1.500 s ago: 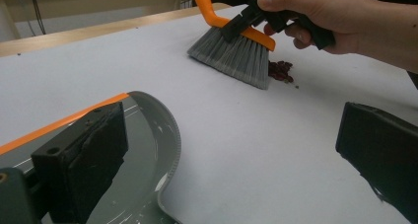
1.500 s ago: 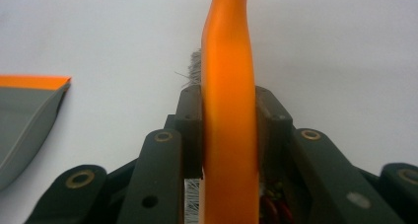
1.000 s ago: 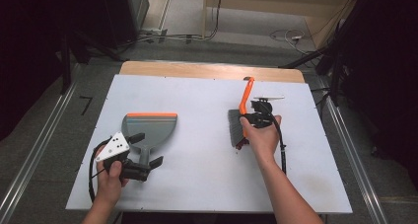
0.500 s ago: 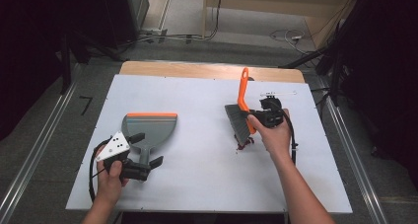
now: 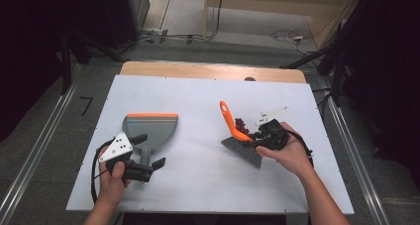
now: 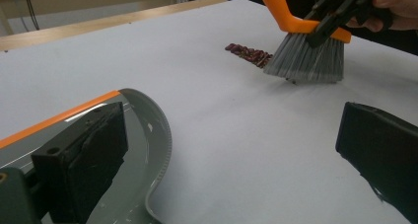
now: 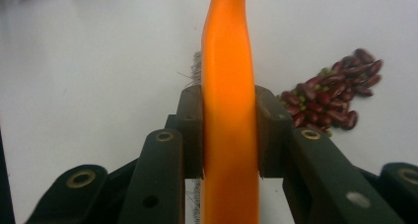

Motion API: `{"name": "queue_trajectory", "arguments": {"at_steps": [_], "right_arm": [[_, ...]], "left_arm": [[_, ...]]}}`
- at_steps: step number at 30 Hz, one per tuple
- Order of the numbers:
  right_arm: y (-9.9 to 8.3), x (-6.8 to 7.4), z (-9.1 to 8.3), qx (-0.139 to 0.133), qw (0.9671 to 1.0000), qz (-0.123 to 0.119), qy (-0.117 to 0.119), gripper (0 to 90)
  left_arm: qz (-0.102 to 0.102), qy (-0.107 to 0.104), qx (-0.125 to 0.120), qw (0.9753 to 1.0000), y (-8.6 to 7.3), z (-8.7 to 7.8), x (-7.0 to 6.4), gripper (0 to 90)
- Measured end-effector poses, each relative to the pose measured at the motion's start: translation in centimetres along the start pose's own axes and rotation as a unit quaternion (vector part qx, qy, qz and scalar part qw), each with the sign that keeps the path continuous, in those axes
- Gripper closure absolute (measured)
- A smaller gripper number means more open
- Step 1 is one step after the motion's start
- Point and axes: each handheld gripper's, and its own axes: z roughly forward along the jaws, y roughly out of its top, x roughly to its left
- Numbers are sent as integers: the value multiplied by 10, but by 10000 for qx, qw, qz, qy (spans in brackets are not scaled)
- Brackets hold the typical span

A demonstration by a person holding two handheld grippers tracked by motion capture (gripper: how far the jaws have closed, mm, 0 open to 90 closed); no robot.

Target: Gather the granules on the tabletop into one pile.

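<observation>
Right tongs (image 7: 229, 135) pinch brush handle (image 7: 229, 76); left tongs (image 6: 231, 150) spread; apparently no legible writing.

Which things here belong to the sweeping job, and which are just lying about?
In the job:
- brush, clamped in the right gripper
- kidney beans
- dustpan, by the open left gripper

Lying about:
- floor cables

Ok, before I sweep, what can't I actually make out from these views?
- Dustpan handle: the left gripper covers it in the high view; whether the jaws touch it is unclear.
- Brush bristles: the right gripper hides them in its own view.
- Beans: too small to count in the high view.
</observation>
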Motion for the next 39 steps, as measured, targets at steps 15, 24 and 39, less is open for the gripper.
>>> {"name": "queue_trajectory", "arguments": {"at_steps": [15,24,39], "right_arm": [[8,-27,13,107,9997,-231,-48,677],[20,-40,16,169,9992,-311,-204,677],[30,-55,18,162,9983,-392,-390,677]], "left_arm": [[-13,28,1,10000,-1,-1,3,0],[-28,34,3,10000,-2,-1,3,0],[-24,36,-1,10000,-2,-2,4,0]]}}
